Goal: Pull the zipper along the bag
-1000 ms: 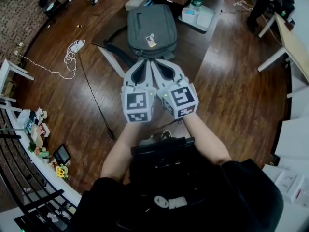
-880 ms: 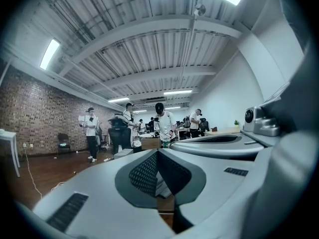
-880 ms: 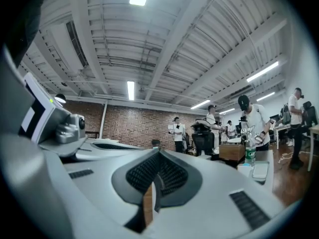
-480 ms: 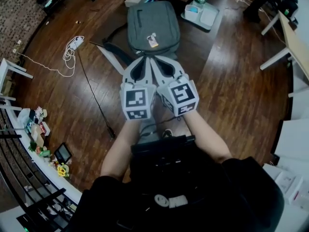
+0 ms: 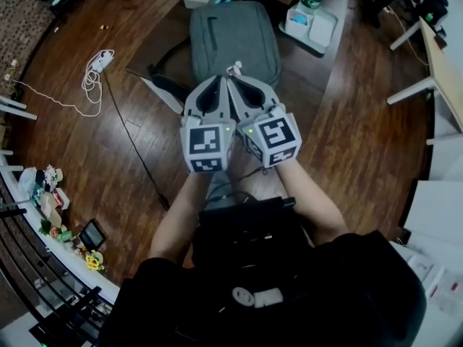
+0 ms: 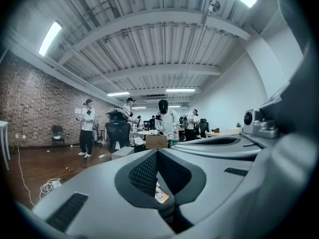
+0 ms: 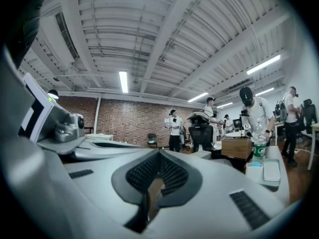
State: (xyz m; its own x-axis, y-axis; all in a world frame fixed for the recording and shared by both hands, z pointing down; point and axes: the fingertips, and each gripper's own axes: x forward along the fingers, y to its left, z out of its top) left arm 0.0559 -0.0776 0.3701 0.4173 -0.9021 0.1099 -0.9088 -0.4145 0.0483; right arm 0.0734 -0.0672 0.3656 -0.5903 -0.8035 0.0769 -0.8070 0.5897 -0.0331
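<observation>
On the wood floor point(image 5: 340, 143), head view: the grey bag point(image 5: 235, 38) lies flat ahead of the person, with straps point(image 5: 168, 89) trailing off its near left corner. The left gripper point(image 5: 219, 79) and the right gripper point(image 5: 234, 79) are held side by side, tips over the bag's near edge, just short of a small tag point(image 5: 235, 69) there. Both pairs of jaws are pressed together and carry nothing. The zipper pull is too small to make out.

Left gripper view: the tips touch. The gap behind them shows only the tag, lying below the jaws, not between them.

Right gripper view: the jaws are likewise closed and empty. Beyond the bag stand a box point(image 7: 235, 147) and a bottle point(image 7: 257, 151).

Judgement: the step in hand is the approach. To do it well, one gripper should open and pin the fabric beside the zipper's end. The other should pinch the pull squarely and draw it along the teeth, low and parallel to the bag.
</observation>
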